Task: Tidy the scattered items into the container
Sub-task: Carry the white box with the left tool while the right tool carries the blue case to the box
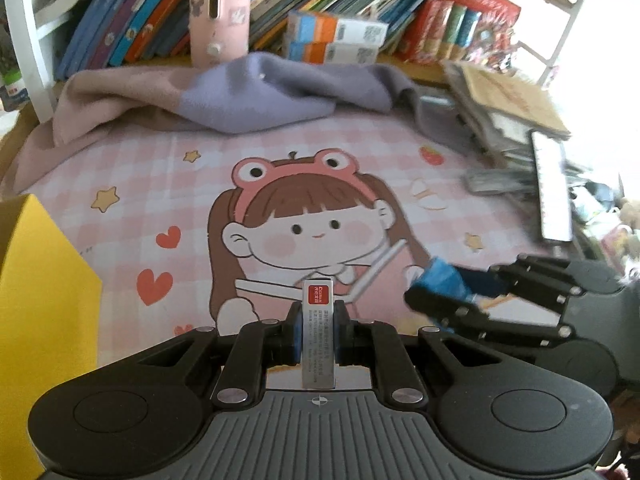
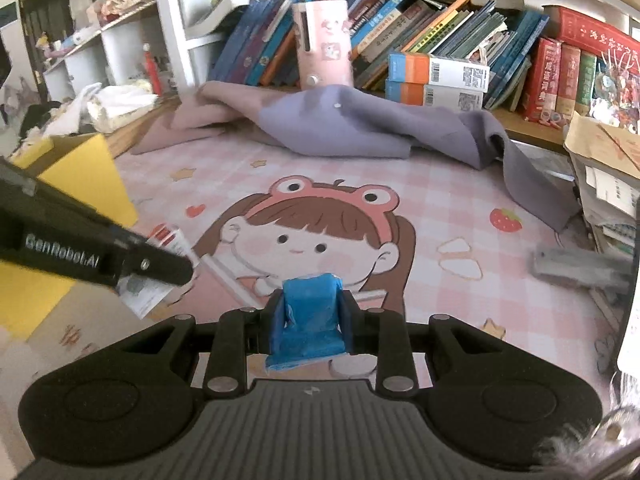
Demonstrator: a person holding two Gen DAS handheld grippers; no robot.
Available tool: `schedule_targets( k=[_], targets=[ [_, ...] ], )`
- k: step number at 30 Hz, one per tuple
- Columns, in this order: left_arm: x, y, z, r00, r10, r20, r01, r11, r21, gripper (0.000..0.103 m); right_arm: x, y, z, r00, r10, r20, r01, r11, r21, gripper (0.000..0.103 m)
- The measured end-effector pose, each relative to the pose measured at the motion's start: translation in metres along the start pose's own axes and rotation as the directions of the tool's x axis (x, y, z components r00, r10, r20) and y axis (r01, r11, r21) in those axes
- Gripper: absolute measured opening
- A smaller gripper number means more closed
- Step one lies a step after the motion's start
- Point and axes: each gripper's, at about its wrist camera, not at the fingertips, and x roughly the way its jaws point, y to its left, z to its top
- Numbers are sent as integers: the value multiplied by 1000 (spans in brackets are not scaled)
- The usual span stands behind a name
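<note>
Left gripper [image 1: 318,330] pinches a slim white box [image 1: 318,336]; right gripper [image 2: 306,322] clamps a blue packet [image 2: 307,322], both above the cartoon mat [image 1: 132,168], right of the yellow container [image 1: 36,300]. Either item might slip before reaching the container, the packet being soft.

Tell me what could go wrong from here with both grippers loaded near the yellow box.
1. The left gripper pinches the slim tube across its narrow middle; it could pivot or slip out on the way to the yellow box.
2. The blue packet in the right gripper looks soft and crumpled, so it may squeeze loose.
3. The two grippers sit close together; heading for the same box, they could collide.
</note>
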Motion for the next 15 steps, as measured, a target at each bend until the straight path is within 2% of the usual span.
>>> schedule_targets(
  k=[6, 15],
  targets=[
    [-44, -4, -19, 998, -50, 41, 50, 999, -18, 13, -42, 18, -7, 998, 57, -5, -57, 998, -2, 26],
    [-91, 0, -64, 988, -143, 62, 148, 985, -85, 13, -93, 53, -20, 997, 64, -42, -66, 997, -38, 26]
  ],
)
